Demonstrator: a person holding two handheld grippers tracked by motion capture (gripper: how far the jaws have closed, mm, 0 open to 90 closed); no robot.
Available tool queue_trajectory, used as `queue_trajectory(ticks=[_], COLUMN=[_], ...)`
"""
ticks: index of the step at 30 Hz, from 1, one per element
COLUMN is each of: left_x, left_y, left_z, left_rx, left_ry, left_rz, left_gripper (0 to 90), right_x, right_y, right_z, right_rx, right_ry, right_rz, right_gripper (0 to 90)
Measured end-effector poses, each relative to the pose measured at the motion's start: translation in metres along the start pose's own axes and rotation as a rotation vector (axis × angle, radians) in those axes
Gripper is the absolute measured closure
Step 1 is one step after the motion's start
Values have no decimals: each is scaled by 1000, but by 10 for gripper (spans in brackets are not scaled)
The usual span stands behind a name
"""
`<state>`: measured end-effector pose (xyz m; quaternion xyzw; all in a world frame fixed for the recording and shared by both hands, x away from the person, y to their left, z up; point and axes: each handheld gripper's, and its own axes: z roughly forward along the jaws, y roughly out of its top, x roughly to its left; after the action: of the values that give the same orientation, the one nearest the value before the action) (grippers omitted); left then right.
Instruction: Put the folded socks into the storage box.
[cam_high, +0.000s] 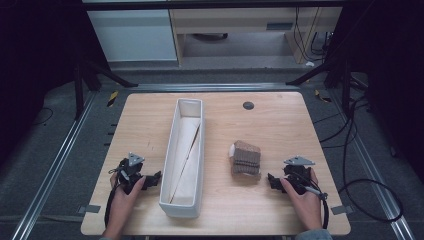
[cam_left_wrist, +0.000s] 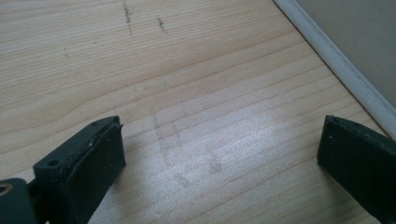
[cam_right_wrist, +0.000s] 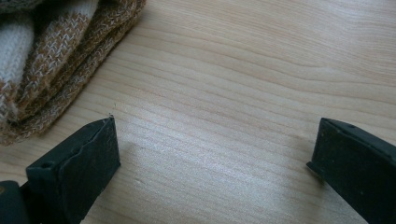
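Wooden table (cam_high: 280, 125) carries a long white bin (cam_high: 184, 155) and folded brown socks (cam_high: 246, 158). Left gripper (cam_high: 152, 180) and right gripper (cam_high: 272, 181) rest wide open, both empty.

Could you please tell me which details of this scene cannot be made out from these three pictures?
- Long white rectangular bin: the high view leaves it unclear whether the pale diagonal sheet inside is a divider or loose card.
- Folded brown and cream knitted cloth: its underside is hidden, and the top left corner of the right gripper view cuts it off, so what garment it is stays unclear.
- Small dark round spot on the wooden table: too small to identify.
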<state>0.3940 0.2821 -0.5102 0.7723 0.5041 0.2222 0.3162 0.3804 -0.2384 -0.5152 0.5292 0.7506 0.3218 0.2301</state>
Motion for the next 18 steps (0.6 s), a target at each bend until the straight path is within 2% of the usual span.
queue_trajectory(ticks=[18], left_x=[-1], left_y=[-1], left_z=[-1], left_rx=[-1], left_ry=[-3], left_rz=[4], left_gripper=[0], right_x=[0], right_y=[-1], right_z=[-1], right_rx=[1], right_ry=[0], right_rz=[3], right_gripper=[11])
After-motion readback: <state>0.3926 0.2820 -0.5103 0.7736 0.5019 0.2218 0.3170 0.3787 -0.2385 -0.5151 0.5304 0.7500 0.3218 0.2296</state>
